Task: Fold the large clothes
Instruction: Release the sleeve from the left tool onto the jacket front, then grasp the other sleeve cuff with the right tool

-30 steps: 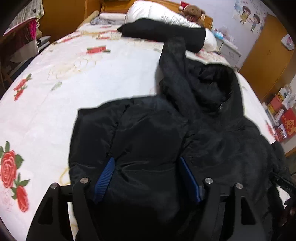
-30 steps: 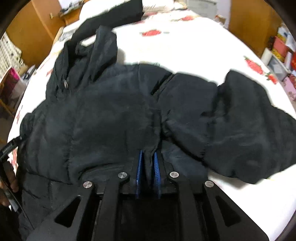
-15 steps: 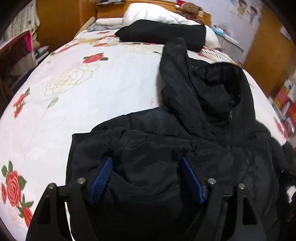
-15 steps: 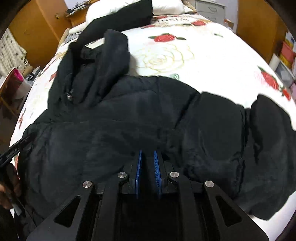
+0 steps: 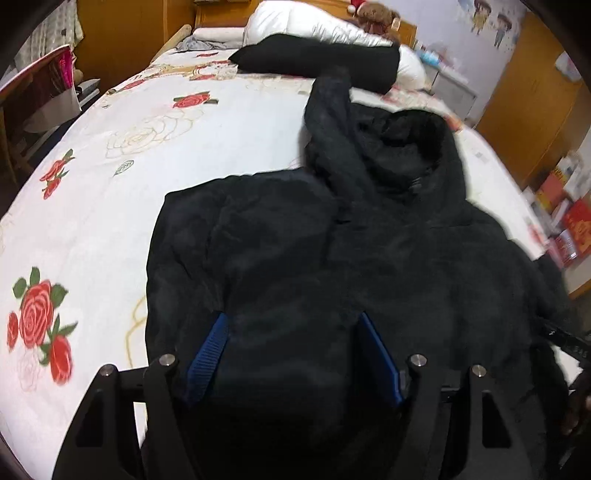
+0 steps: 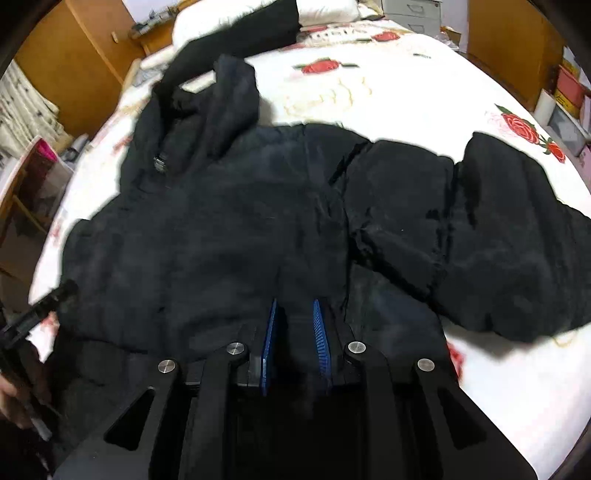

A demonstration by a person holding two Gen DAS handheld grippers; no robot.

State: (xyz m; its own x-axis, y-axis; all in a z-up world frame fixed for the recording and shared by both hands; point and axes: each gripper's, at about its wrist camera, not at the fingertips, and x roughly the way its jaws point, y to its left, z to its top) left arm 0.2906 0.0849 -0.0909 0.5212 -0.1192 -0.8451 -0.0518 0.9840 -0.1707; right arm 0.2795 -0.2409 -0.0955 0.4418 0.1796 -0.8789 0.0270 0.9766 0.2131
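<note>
A large black hooded padded jacket (image 5: pixel 369 258) lies spread on a white bed with a rose print (image 5: pixel 129 147). Its hood (image 5: pixel 413 155) points toward the headboard. My left gripper (image 5: pixel 291 325) is wide apart, with a thick bunch of the jacket's hem between its blue pads. In the right wrist view the jacket (image 6: pixel 221 221) fills the middle, with one sleeve (image 6: pixel 498 240) folded out to the right. My right gripper (image 6: pixel 293 314) is nearly closed, pinching a fold of the jacket's hem between its blue pads.
A black pillow (image 5: pixel 317 59) and a white duvet (image 5: pixel 314 22) lie at the headboard. Wooden wardrobes (image 5: pixel 528 99) stand to the right, with boxes (image 5: pixel 569 225) on the floor. A chair (image 5: pixel 33 96) stands left of the bed. The other gripper shows at the left edge (image 6: pixel 37 314).
The jacket has shifted and spread flatter on the bed; the sleeve on the right moved outward. Both grippers keep their hold on the hem and have drawn back slightly.
</note>
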